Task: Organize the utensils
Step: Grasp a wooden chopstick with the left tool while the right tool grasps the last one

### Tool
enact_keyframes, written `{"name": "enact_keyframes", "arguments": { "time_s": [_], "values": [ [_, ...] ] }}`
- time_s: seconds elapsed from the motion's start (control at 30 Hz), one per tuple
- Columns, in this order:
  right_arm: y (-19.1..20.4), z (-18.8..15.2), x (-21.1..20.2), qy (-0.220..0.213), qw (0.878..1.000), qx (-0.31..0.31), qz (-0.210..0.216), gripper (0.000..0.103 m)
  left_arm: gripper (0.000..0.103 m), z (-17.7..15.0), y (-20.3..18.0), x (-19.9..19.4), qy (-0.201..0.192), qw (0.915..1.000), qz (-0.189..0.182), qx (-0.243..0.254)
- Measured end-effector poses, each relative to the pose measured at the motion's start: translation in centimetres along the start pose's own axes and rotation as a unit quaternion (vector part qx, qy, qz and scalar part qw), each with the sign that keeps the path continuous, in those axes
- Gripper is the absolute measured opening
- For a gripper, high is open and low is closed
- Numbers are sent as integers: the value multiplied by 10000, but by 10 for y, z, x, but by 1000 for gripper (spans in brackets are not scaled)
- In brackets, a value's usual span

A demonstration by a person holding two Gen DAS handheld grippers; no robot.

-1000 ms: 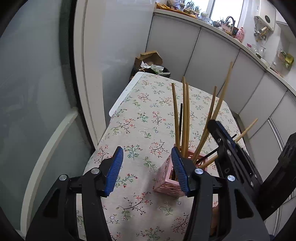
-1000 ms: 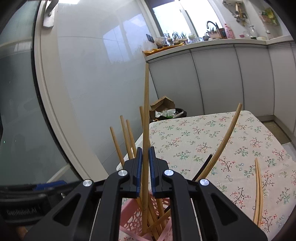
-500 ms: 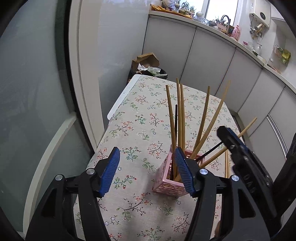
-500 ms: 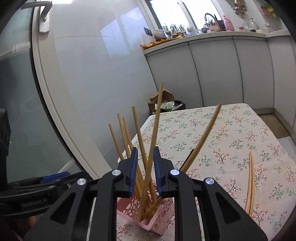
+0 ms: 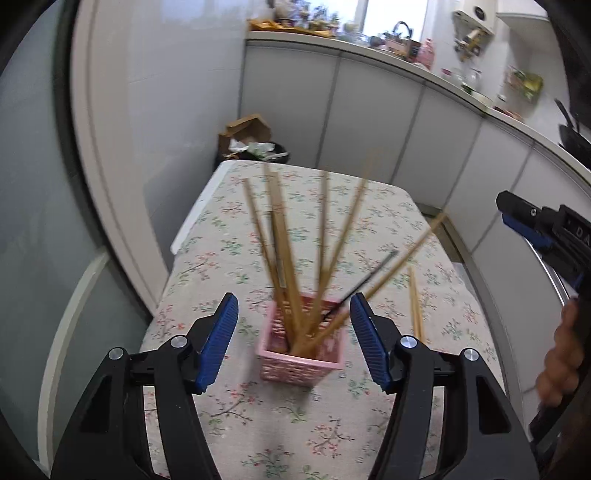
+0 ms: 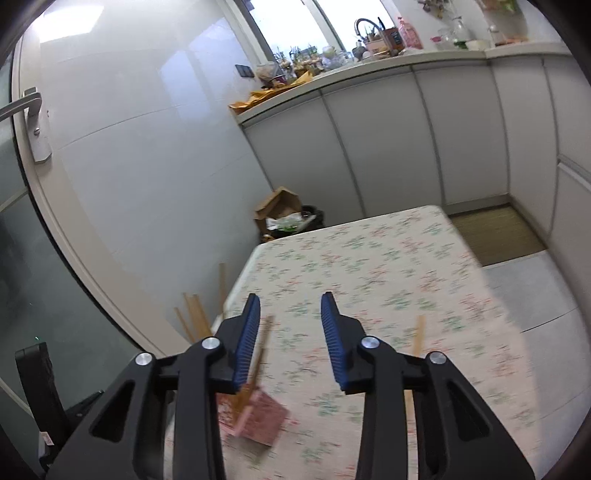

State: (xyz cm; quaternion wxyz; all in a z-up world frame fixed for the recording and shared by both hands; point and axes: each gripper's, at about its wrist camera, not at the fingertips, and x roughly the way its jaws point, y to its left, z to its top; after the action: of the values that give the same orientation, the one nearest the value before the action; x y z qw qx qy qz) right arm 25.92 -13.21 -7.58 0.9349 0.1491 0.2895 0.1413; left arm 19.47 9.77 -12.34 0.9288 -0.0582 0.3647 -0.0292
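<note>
Left wrist view: left claw (image 5: pixel 290 341) hangs apart and empty, framing the pink basket (image 5: pixel 301 356) at centre frame, chopsticks (image 5: pixel 314 254) fanned upright inside; two loose chopsticks (image 5: pixel 415 302) lie right on the floral counter (image 5: pixel 229 243).

Right wrist view: right claw (image 6: pixel 290 339), which has just been opening, stands empty, its jaws apart above the basket at lower left, probably freed for those strays.

Background stuff: the table (image 5: pixel 236 258) has a flowery cloth on it, and everything else sits relative to that. Right past its far end there's a black bin (image 6: pixel 310 218) stuffed with rubbish, with a torn cardboard box (image 6: pixel 279 203) jammed beside it. Behind the bin runs a row of white cabinets (image 6: pixel 388 140), counter on top crowded with plants, bottles and a tap (image 6: pixel 364 24). Left of the table is a frosted glass door (image 5: pixel 33 221), with a handle (image 6: pixel 22 103).
</note>
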Motion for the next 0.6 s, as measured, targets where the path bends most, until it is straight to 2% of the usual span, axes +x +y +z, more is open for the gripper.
{"name": "enact_keyframes", "arguments": {
  "time_s": [0.13,0.27,0.37,0.43,0.6],
  "values": [
    [-46,-1,-13,262,9984,45,-495,36,60,-8,-42,-3,-3,9977,-420,532],
    [-98,-5,-7,667,9926,772,-660,36,60,-23,-84,7,127,9922,-665,1043],
    [-122,-13,1,1008,9869,974,-799,36,60,-36,-113,26,452,9882,-877,1171],
    [-129,-18,6,1164,9849,992,-813,36,56,-44,-130,45,746,9849,-1041,1162],
    [-144,-29,15,1510,9786,1148,-798,36,47,-56,-159,102,1392,9785,-1098,1055]
  ]
}}
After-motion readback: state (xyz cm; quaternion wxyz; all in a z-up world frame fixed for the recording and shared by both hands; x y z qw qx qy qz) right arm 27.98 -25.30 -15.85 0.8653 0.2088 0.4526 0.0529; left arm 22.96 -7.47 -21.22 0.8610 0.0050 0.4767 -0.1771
